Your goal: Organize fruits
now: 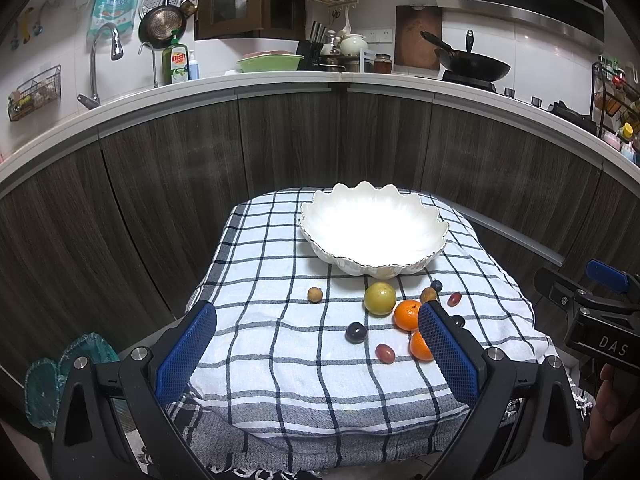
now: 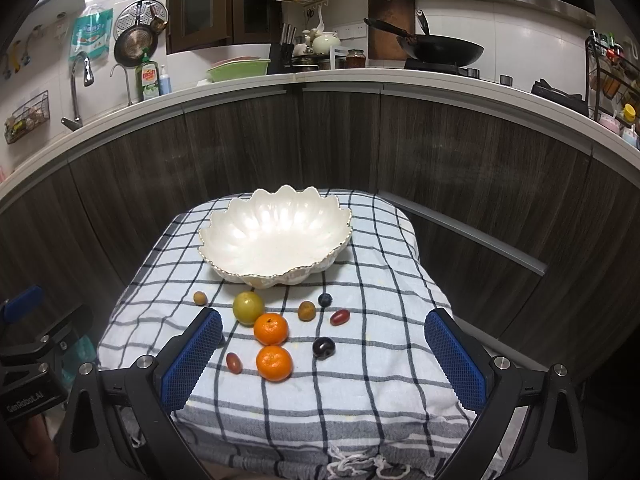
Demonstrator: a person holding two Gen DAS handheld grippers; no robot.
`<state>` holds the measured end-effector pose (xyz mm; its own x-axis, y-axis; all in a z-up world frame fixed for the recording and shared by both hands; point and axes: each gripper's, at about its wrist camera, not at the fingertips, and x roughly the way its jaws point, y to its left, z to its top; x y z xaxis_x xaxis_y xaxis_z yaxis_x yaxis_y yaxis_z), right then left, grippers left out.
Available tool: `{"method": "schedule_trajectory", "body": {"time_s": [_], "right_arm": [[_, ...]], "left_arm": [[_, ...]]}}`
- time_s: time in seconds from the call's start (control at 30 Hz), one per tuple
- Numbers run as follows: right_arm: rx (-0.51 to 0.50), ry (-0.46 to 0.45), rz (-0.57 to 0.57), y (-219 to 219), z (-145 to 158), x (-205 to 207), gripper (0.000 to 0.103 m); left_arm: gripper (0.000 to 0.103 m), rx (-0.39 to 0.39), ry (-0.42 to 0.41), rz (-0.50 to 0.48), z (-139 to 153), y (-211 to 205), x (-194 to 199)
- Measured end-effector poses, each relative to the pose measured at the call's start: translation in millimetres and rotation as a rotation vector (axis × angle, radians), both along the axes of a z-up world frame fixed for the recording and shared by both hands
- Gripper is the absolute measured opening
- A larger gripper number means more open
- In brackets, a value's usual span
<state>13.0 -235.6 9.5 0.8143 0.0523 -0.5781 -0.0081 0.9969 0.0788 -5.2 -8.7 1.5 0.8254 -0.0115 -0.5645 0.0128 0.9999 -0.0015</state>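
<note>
Both tongs hang wide open over the near edge of the cloth, gripping nothing. From my seat the left tongs point(image 1: 316, 344) have blue pads splayed at 8 and 4 o'clock of their view, and the right tongs point(image 2: 324, 348) are spread just as far.

I see a checked cloth point(image 2: 360, 400), white with dark lines, draped over a low padded stand; its fringe hangs down the front. A scalloped white bowl point(image 2: 276, 236) sits at 12 o'clock on the cloth, with nothing inside. All the fruit lies on the cloth in front of the bowl.

In the right view a green fruit point(image 2: 248, 307) lies just below the bowl's rim. An orange point(image 2: 271, 328) touches it at 5 o'clock, and a second orange point(image 2: 274, 363) lies just nearer me. Two brown fruits point(image 2: 306, 311) sit at either side of the green one, the left one point(image 2: 199, 298) well apart. A blueberry point(image 2: 325, 299) and a red grape point(image 2: 340, 317) lie at 2 o'clock of the oranges, a dark plum point(image 2: 323, 347) at 3 o'clock, and another grape point(image 2: 234, 362) at 9 o'clock of the near orange.

Behind, dark wood cabinets point(image 1: 280, 152) run under a pale counter point(image 1: 280, 80). On it I make out a tap point(image 1: 102, 60), a green dish-soap bottle point(image 1: 175, 60), a green basin point(image 1: 270, 63) and a wok point(image 1: 472, 65) on the stove.
</note>
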Motion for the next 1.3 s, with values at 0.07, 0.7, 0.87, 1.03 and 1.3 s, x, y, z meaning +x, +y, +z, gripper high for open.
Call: {"method": "schedule_trajectory", "body": {"time_s": [0.07,0.7,0.87,1.03,1.3], "right_arm": [[-0.001,0.000,0.000,0.2,-0.3,0.3,0.103],[0.005,0.012,-0.001,1.7,-5.0,1.7,0.103],[0.009,0.022,-0.001,2.5,-8.0,4.9,0.103],[0.012,0.035,0.004,2.2,-10.3,9.3,0.103],[0.017,0.056,0.010,2.5,-15.2,16.4,0.103]], "left_arm": [[0.103,0.000,0.001,0.000,0.1,-0.3,-0.2],[0.103,0.004,0.011,-0.002,-7.9,-4.7,-6.6],[0.103,0.004,0.025,-0.005,-10.1,-2.1,-4.7],[0.103,0.002,0.044,-0.006,-11.1,-0.5,2.4],[0.103,0.020,0.067,-0.022,-11.8,-3.7,13.2]]}}
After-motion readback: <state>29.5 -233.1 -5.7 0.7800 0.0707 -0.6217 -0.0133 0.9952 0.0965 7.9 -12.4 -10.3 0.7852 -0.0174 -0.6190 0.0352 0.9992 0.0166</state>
